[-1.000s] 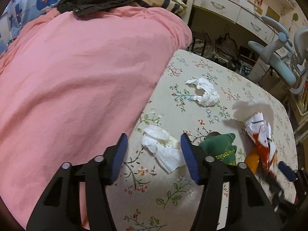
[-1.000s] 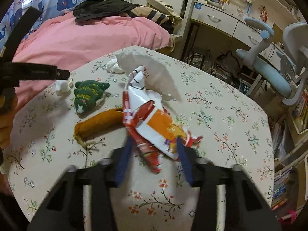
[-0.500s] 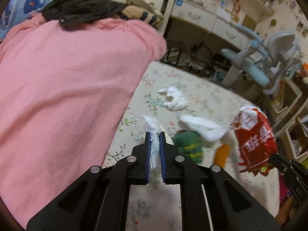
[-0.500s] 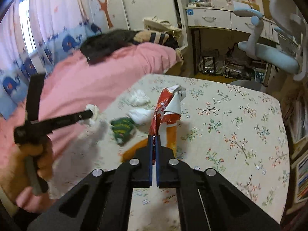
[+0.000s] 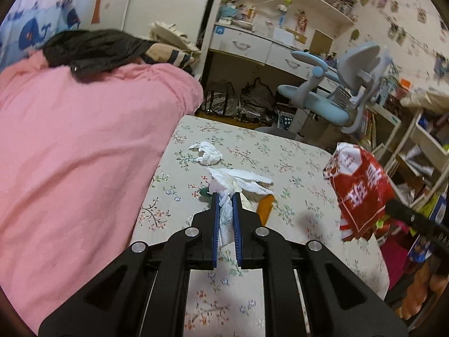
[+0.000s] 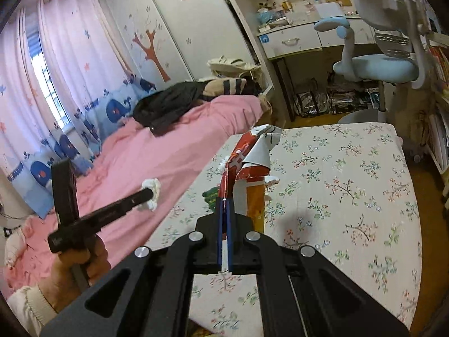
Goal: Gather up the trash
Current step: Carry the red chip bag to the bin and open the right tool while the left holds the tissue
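My left gripper (image 5: pixel 225 195) is shut on a crumpled white tissue (image 5: pixel 226 219), held above the floral table (image 5: pixel 294 157). In the right wrist view that same gripper (image 6: pixel 150 193) shows at the left with the tissue (image 6: pixel 151 185) at its tip. My right gripper (image 6: pixel 224 200) is shut on a red and white snack bag (image 6: pixel 252 165), which hangs in the air; the left wrist view shows the bag (image 5: pixel 362 188) at the right. A second crumpled tissue (image 5: pixel 207 153) and a flat white tissue (image 5: pixel 244 179) lie on the table.
An orange toy (image 5: pixel 265 205) and a green plush toy (image 6: pixel 212 195) lie on the table beside the flat tissue. Pink bedding (image 5: pixel 84 146) borders the table's left edge. A blue desk chair (image 5: pixel 331 104) and shelves (image 5: pixel 421 146) stand beyond and to the right.
Both grippers closed, the left on the tissue and the right on the snack bag, and both rose off the table with their loads. The views tilted up toward the room.
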A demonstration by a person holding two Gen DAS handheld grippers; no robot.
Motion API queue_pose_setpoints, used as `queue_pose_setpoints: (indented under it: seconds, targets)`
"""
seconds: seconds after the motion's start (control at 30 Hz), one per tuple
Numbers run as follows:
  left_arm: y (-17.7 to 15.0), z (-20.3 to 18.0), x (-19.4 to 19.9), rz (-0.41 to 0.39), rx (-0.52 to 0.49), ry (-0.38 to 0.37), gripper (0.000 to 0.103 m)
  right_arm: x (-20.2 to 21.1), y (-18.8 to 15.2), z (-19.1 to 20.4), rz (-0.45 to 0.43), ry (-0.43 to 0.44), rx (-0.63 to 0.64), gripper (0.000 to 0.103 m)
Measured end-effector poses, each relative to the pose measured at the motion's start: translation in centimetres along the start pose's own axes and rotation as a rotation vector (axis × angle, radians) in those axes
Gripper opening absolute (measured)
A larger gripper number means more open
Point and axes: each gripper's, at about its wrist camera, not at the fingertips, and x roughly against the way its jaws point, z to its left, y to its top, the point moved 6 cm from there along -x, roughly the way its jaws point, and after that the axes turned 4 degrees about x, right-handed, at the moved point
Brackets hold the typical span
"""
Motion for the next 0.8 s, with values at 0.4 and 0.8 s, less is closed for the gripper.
queue_pose_setpoints:
  seconds: [0.4, 0.8]
  targets:
    - [-1.3, -3.1, 4.3, -0.058, -0.12, 0.036, 0.009, 0.9, -0.8, -0.1, -0.001, 0.003, -0.016, 0.003]
    - [-1.9, -4.4, 5.5, -0.077, -0.176, 0.055, 0.009, 1.3, -1.6, 0.2, 0.015, 0.001, -0.005, 0.003]
